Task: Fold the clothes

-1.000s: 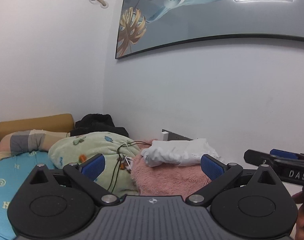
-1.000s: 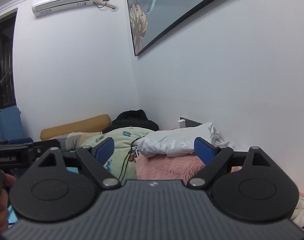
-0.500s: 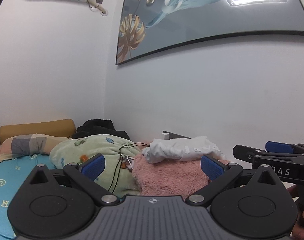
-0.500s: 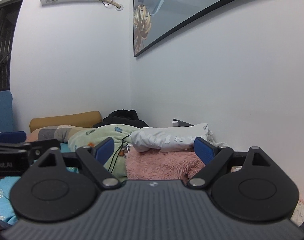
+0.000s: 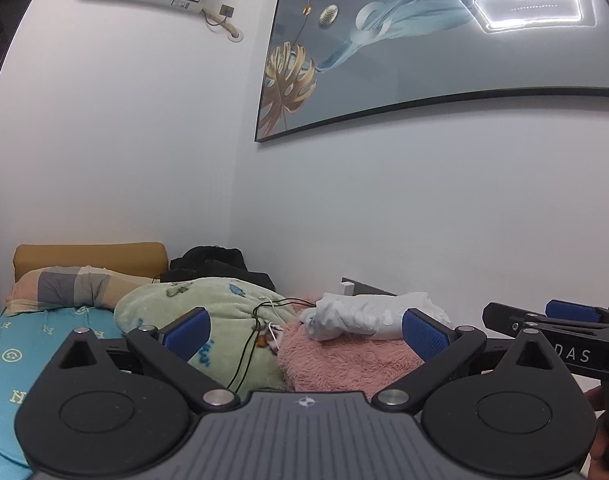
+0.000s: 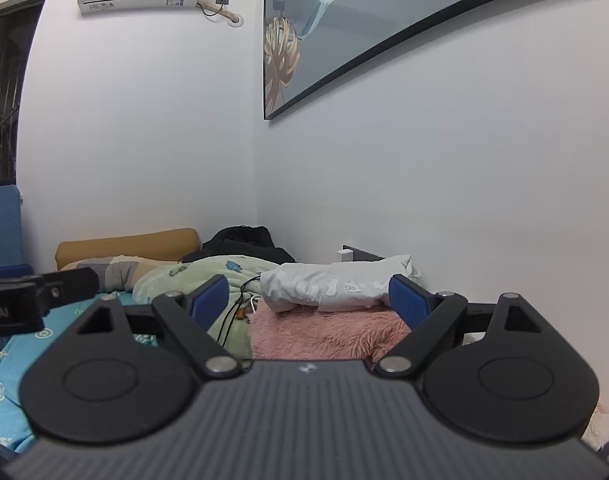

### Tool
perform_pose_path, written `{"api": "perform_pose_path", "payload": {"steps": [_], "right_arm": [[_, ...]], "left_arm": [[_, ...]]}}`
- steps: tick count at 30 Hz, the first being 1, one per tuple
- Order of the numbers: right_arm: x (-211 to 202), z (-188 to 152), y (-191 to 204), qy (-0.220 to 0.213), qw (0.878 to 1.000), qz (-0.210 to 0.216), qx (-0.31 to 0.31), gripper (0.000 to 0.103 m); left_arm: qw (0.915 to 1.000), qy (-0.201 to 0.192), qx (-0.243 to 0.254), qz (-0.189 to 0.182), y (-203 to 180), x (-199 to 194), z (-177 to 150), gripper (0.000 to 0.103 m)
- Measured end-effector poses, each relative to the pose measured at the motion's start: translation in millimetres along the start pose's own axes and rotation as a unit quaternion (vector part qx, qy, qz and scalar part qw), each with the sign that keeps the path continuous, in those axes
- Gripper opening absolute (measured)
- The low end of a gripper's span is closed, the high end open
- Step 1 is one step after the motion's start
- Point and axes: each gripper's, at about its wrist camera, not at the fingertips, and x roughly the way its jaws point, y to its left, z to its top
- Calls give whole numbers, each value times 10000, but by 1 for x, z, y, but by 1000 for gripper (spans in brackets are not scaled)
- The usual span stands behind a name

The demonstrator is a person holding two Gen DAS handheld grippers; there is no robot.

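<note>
A crumpled white garment (image 5: pixel 368 314) lies on a pink fluffy blanket (image 5: pixel 344 360) against the wall, some way beyond both grippers. My left gripper (image 5: pixel 306 334) is open with nothing between its blue pads (image 5: pixel 188 332). The right gripper (image 5: pixel 552 320) shows at the right edge of the left wrist view, level with the left one. In the right wrist view the white garment (image 6: pixel 336 284) sits ahead, framed by my open, empty right gripper (image 6: pixel 308 300). The left gripper (image 6: pixel 36 292) pokes in from the left.
A green blanket (image 5: pixel 208 312) with dark cables (image 5: pixel 256 340) lies left of the pink one. Black clothing (image 5: pixel 212 264) is heaped in the corner. A checked pillow (image 5: pixel 72 288) and a blue patterned sheet (image 5: pixel 32 352) fill the left. A white wall (image 6: pixel 464 200) runs close along the right.
The left gripper has sunk a little toward the bed, so the bedding looks flatter. The right wrist view has rolled slightly toward level. Both grippers stay open and empty.
</note>
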Motion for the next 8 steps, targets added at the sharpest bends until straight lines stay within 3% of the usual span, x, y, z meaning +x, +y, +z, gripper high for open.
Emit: {"api": "perform_pose_path", "payload": {"steps": [8], "right_arm": [[-5,0,-5,37,10000,36,74,88]], "left_arm": [[10000,-25,52,38,-5,-6,1,103]]}}
